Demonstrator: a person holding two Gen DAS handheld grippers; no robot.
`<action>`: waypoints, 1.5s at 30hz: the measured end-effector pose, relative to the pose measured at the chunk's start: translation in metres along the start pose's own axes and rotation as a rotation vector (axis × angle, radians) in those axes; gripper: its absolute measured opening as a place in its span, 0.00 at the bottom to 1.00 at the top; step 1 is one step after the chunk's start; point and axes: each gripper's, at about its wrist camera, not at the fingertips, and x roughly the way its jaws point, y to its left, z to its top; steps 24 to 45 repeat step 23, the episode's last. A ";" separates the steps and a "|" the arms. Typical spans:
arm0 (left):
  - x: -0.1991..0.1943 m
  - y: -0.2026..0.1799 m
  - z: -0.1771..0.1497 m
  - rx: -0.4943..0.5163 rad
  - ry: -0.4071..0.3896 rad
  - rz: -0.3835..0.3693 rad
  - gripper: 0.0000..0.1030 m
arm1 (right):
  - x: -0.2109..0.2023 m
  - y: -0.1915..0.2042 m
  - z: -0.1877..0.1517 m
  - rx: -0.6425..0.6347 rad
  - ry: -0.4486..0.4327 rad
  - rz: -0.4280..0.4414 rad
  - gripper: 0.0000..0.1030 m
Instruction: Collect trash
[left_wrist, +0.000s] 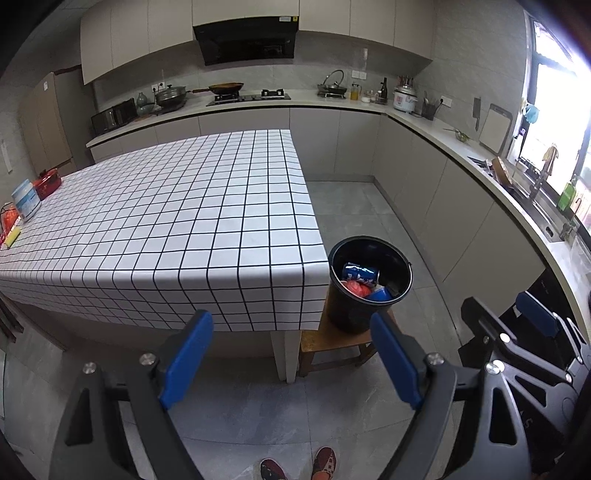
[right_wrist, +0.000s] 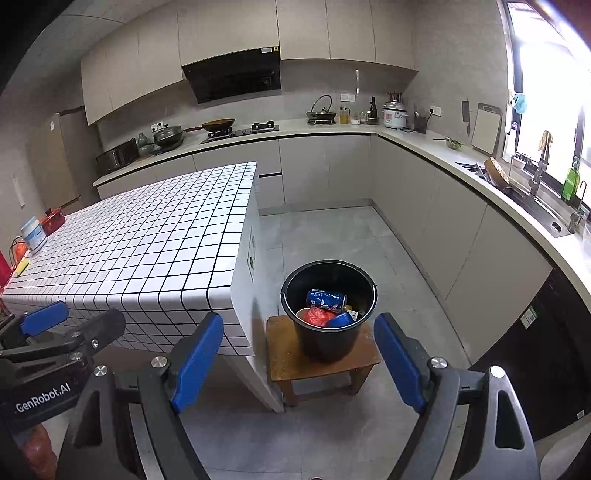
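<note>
The left gripper (left_wrist: 291, 354) has its blue fingers (left_wrist: 188, 350) wide apart with nothing between them. The right gripper (right_wrist: 299, 362) is wide and empty too. Both hang over the grey floor (right_wrist: 332, 240), away from the worktop (left_wrist: 166, 206) with its checked cloth. Past the fingers, a black bucket (right_wrist: 327, 339) stands on a small wooden stool (right_wrist: 295, 358), just beside the worktop's near right corner. Inside the bucket lie a blue can (right_wrist: 327, 298), a red bag (right_wrist: 317, 316) and a blue cup (right_wrist: 341, 319). A white tub (left_wrist: 26, 199) and a red box (left_wrist: 48, 182) sit at the worktop's far left edge.
</note>
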 end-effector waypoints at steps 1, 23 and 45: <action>0.000 -0.001 0.000 0.001 0.000 -0.001 0.86 | 0.000 0.002 0.000 0.001 0.001 -0.001 0.83; 0.002 -0.005 0.007 0.026 -0.051 -0.068 0.86 | 0.005 -0.001 -0.001 0.024 0.008 -0.033 0.83; 0.002 -0.005 0.007 0.026 -0.051 -0.068 0.86 | 0.005 -0.001 -0.001 0.024 0.008 -0.033 0.83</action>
